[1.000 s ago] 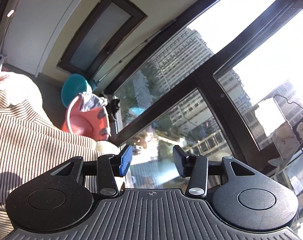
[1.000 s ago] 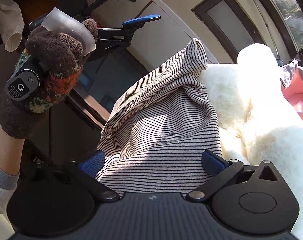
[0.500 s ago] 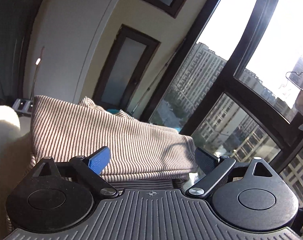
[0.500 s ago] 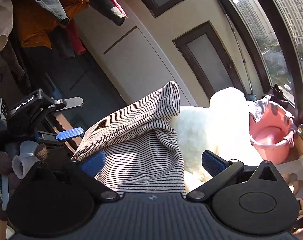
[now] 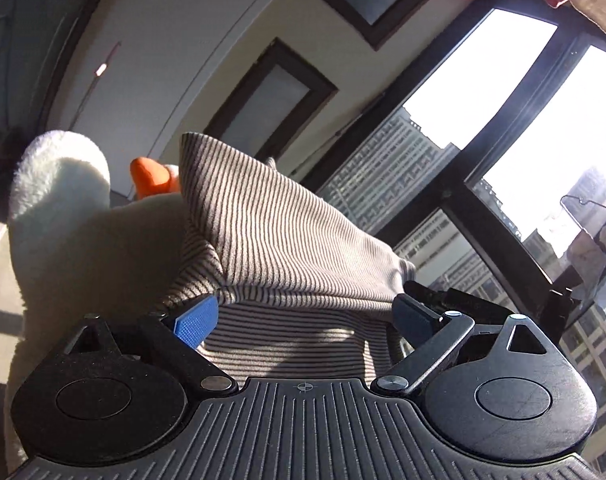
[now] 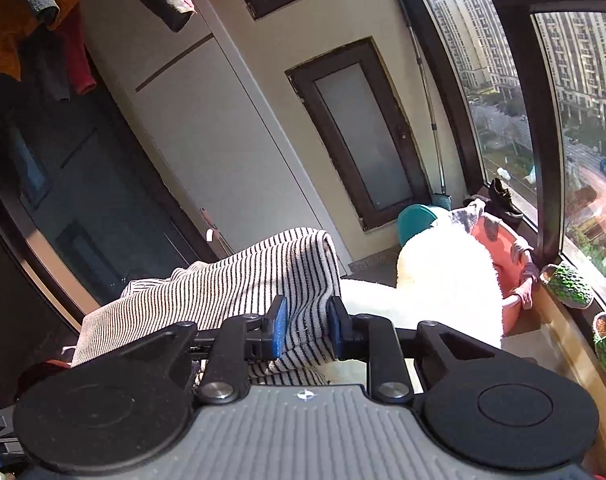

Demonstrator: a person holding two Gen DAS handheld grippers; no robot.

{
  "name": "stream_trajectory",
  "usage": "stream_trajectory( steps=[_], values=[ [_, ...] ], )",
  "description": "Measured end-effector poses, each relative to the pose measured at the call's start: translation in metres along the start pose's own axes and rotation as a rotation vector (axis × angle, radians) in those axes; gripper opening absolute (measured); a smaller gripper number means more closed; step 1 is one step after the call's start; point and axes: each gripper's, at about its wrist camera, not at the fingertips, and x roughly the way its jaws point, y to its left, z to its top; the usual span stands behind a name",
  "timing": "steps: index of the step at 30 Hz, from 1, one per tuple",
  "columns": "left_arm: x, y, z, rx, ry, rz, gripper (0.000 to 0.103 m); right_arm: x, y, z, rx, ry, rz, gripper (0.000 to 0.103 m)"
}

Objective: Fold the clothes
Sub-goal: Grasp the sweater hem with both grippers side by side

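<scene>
Striped garment [image 6: 239, 288], folded over in a thick bundle, lies on a white fluffy blanket [image 6: 443, 280]. One doubled edge of it sits between the blue pads of the right gripper [image 6: 305, 326]; its jaws have just been closing and now stand narrow, pinching the cloth from both sides. The rest of the garment trails away to the left of that claw.

Left wrist view: the same striped garment [image 5: 287, 240] rises as a slanted fold just ahead of the left gripper [image 5: 303, 316]. Jaws stand wide apart, the cloth in the gap between them; the left pad [image 5: 193, 318] is at the fold's lower edge, and whether it touches cannot be told. No grip there.

Beyond the right claw, past the blanket: a pink basin [image 6: 511, 264] with cloth draped on its rim, a teal tub [image 6: 413, 222] behind it. Window [image 6: 583, 120] to the right, clothes hanging overhead [image 6: 43, 8] at upper left.
</scene>
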Motion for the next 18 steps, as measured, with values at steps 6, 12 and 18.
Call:
stream_trajectory(
  steps=[6,12,18],
  values=[
    [0.024,-0.019,-0.001,0.229,-0.087,0.166,0.097,-0.038,0.079,0.052,-0.192,-0.169,0.109,0.013],
    [0.024,0.0,0.005,0.236,-0.128,0.394,0.097,-0.047,0.085,0.054,-0.238,-0.213,0.112,0.013],
    [0.006,-0.014,0.013,0.221,-0.113,0.29,0.097,0.007,0.022,-0.003,-0.198,-0.032,-0.129,0.012]
  ],
)
